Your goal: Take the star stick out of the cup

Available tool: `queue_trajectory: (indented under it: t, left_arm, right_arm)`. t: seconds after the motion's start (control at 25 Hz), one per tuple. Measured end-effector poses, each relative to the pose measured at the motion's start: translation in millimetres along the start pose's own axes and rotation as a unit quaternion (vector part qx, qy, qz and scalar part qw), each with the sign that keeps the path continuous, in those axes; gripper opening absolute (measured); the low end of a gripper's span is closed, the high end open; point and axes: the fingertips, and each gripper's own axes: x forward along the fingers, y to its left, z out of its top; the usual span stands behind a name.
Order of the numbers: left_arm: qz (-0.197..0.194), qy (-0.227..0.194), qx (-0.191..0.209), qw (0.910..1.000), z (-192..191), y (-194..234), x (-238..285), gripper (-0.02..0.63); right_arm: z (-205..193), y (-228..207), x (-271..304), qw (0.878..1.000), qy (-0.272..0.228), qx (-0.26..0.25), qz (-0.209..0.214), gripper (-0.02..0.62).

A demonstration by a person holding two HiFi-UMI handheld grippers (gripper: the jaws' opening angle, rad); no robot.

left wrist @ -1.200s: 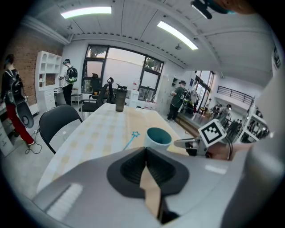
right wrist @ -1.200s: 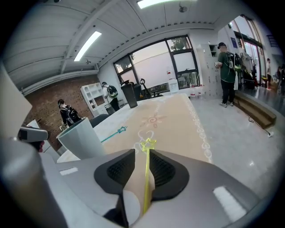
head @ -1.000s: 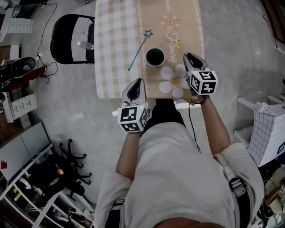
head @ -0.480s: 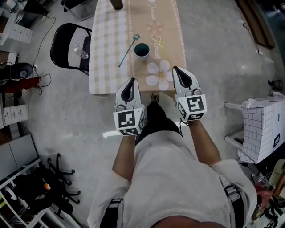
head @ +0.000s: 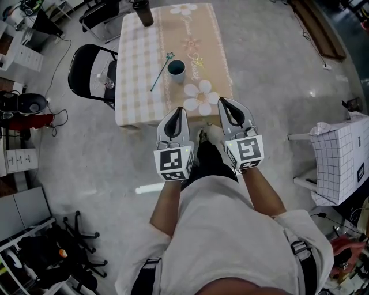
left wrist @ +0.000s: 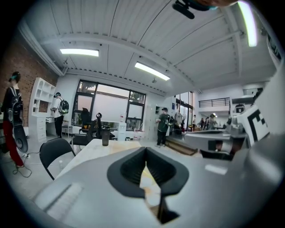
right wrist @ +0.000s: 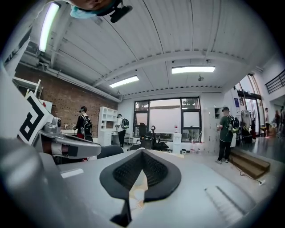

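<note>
The dark green cup (head: 176,70) stands upright on the table (head: 138,92), on its beige runner. The star stick (head: 161,72), thin and teal with a star at its far end, lies flat on the checked cloth just left of the cup, outside it. Both grippers hang in the air short of the table's near edge, close to my body. My left gripper (head: 179,109) is shut and empty, and in the left gripper view its pads (left wrist: 145,149) meet. My right gripper (head: 223,101) is also shut with nothing in it, its jaws (right wrist: 141,151) closed together.
A black folding chair (head: 91,66) with a small bottle (head: 106,81) on it stands left of the table. A dark bottle (head: 143,11) stands at the table's far end. A white gridded box (head: 340,158) is at the right. People stand far back in the room (right wrist: 227,133).
Both grippers have drawn back from the table toward my body and risen. The view has lifted, so the table looks smaller and farther. Cup and stick have stayed put.
</note>
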Motion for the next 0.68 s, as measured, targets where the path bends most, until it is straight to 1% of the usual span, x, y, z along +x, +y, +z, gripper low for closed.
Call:
queue_trajectory:
  t: [0.2,0.44,0.68]
  left_arm:
    - [0.0,-0.003,0.002,1.0,1.9,-5.4,-6.8,0.002]
    - [0.003,0.002,-0.002,1.0,-1.4,-2.7,-7.9,0.002]
    - [-0.008,0.009,0.001,0.9999,-5.2,0.1,-1.2,0.003]
  right_arm:
    - [0.6,0.8,-11.0,1.0,-0.001,0.002,0.0,0.0]
    - [-2.8,3.3,-10.3,1.0,0.008,0.007,0.005,0.0]
    - [-10.4,4.4,-1.8,1.0,0.02,0.008,0.006,0.0]
